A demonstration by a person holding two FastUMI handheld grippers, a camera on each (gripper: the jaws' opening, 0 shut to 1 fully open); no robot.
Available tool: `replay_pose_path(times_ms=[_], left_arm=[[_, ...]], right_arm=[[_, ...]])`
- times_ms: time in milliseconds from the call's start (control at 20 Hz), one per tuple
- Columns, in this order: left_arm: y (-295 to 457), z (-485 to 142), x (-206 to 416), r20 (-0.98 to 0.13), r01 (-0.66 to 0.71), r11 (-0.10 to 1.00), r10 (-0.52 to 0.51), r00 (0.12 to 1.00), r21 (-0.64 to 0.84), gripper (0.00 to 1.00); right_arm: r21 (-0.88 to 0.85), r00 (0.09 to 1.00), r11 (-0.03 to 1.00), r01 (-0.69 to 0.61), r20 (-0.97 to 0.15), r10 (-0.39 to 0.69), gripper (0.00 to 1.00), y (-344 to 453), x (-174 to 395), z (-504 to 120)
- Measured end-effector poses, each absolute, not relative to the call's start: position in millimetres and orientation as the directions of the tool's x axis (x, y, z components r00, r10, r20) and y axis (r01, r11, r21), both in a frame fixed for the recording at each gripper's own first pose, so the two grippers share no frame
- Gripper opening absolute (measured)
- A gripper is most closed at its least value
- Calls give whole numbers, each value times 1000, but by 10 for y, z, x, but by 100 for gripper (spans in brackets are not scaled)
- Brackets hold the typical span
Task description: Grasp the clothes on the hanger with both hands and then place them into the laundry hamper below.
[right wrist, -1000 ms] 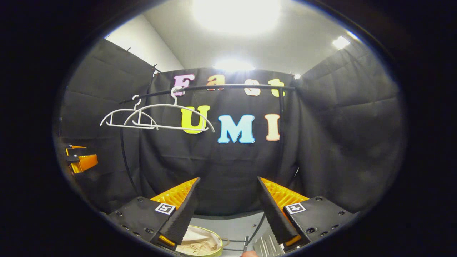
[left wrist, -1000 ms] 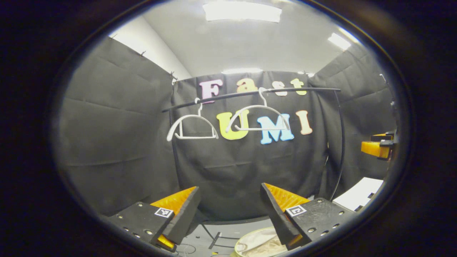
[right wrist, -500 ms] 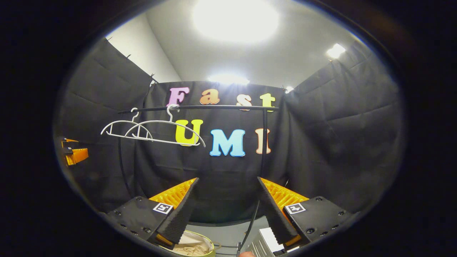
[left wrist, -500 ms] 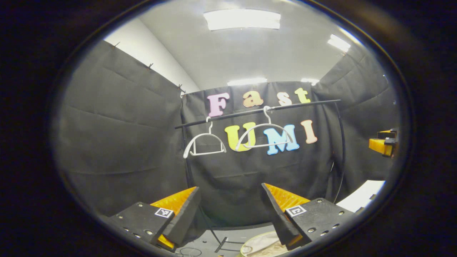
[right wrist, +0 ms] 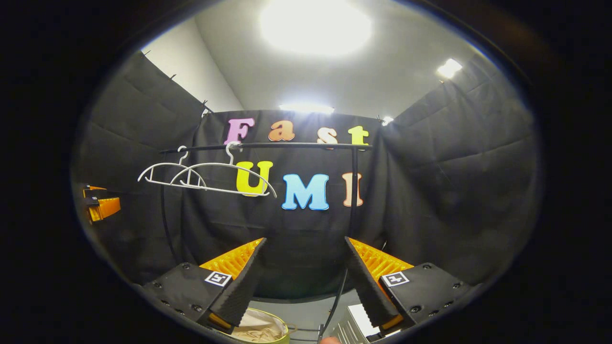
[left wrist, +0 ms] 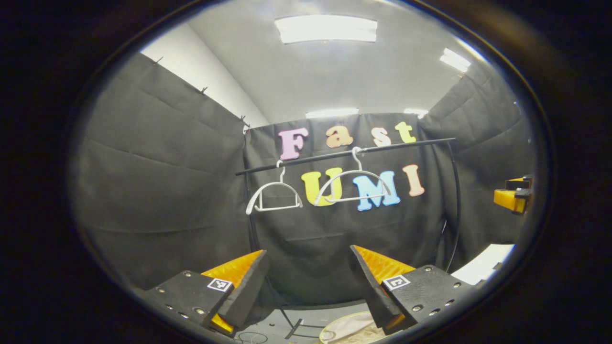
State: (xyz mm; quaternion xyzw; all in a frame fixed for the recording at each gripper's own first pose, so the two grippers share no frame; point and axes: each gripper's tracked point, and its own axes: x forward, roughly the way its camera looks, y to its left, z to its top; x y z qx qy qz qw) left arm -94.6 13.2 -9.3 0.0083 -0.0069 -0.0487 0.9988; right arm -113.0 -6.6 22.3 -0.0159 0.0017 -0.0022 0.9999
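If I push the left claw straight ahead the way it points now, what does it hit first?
Probably the black cloth wall behind the clothes rack. The left claw stands open and aims below the two bare hangers and above the laundry hamper. Depth is unclear.

I see a black rail (left wrist: 344, 154) crossing mid-frame on its stand. Ceiling lights (left wrist: 326, 28) glow at the top. A white board (left wrist: 483, 270) sits lower right.

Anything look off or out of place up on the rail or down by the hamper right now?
Nothing damaged or spilled. Both white hangers hang bare on the rail; the nearer one sits askew. Pale cloth lies in the hamper. Both tongs are open and empty.
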Motion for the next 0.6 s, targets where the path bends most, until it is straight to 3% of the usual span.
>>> replay_pose_path(times_ms=[600], left_arm=[[50,-77,-985,24,113,993,-114,993,25,100]], right_arm=[[-6,1000,1000,18,9,-18,97,-98,-1148,227]])
